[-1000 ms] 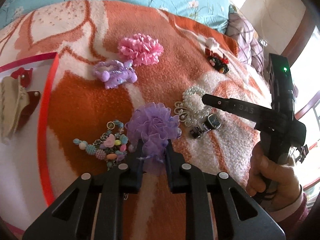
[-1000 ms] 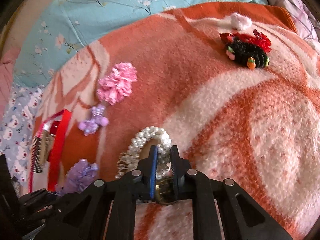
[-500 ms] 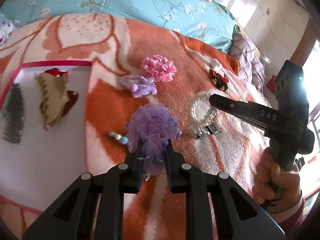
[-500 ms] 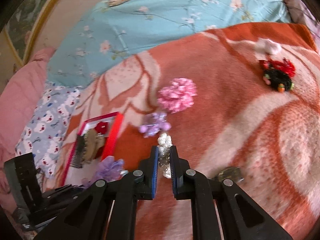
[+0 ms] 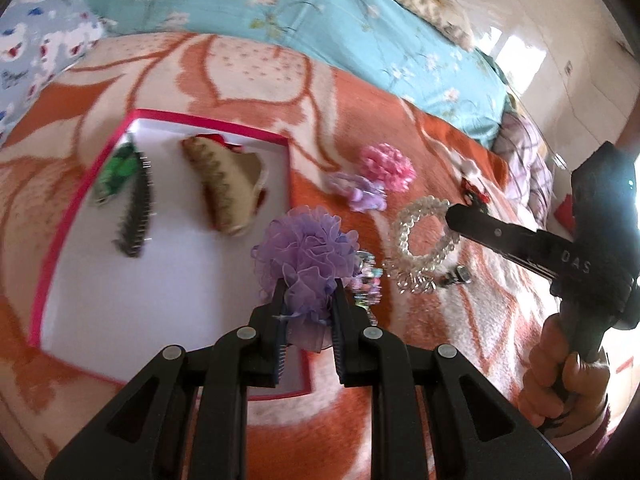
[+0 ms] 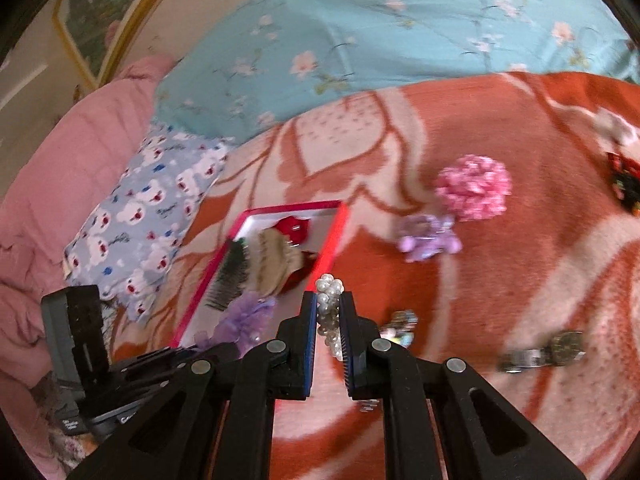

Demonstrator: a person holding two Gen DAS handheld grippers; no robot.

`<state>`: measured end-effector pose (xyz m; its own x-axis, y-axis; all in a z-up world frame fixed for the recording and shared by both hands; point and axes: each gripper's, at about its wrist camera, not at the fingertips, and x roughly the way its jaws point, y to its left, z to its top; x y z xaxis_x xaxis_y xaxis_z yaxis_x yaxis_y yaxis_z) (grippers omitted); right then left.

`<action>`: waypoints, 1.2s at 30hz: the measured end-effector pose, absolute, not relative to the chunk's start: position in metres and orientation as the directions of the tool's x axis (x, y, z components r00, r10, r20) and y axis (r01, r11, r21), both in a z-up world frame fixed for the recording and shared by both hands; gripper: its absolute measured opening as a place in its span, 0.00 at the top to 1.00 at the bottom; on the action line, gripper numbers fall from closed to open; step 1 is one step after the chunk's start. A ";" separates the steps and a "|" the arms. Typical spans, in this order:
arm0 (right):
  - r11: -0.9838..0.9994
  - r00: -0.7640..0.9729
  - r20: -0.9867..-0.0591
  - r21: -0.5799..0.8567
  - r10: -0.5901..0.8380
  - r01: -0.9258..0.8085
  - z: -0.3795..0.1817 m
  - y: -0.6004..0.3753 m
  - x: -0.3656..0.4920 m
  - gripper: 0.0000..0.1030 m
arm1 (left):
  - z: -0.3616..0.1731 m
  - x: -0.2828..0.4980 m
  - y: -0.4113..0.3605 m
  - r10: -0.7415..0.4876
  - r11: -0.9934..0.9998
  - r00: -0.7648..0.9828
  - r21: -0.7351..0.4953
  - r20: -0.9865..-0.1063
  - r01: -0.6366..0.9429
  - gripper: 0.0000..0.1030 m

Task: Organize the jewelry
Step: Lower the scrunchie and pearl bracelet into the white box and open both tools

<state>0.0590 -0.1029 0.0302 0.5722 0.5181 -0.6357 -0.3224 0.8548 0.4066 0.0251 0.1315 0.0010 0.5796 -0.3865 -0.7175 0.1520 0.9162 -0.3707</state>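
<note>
Left wrist view: the red-rimmed box (image 5: 36, 300) has bare white floor across its near half, toward 9 o'clock of the left tool (image 5: 308, 308). The far half is taken by a black comb (image 5: 134, 216) and a beige claw clip (image 5: 228, 188). At 3 o'clock the right tool (image 5: 452, 216) bars passage. The blanket (image 5: 460, 328) lies bare at 4 o'clock. Toward 1 o'clock, a pink flower (image 5: 386, 166) and lilac scrunchie (image 5: 362, 192) obstruct.

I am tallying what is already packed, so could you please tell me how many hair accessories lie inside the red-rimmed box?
3: a dark toothed comb at its left, a beige claw clip mid-box, and a red clip partly hidden behind it. More may be hidden.
</note>
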 end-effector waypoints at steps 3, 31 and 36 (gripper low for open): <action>0.836 0.542 -0.637 0.418 0.548 -0.355 0.027 -0.081 0.060 0.90 | -0.002 0.021 0.150 -0.368 0.921 0.589 -0.369 -0.719 0.126 0.84; 0.805 0.357 -0.735 0.436 0.577 -0.403 -0.048 0.021 0.105 0.90 | -0.051 0.037 0.216 -0.207 0.958 0.543 -0.281 -0.814 -0.057 0.83; 0.822 0.367 -0.752 0.401 0.547 -0.404 -0.054 0.022 0.106 0.90 | -0.053 0.039 0.213 -0.197 0.962 0.538 -0.267 -0.820 -0.055 0.80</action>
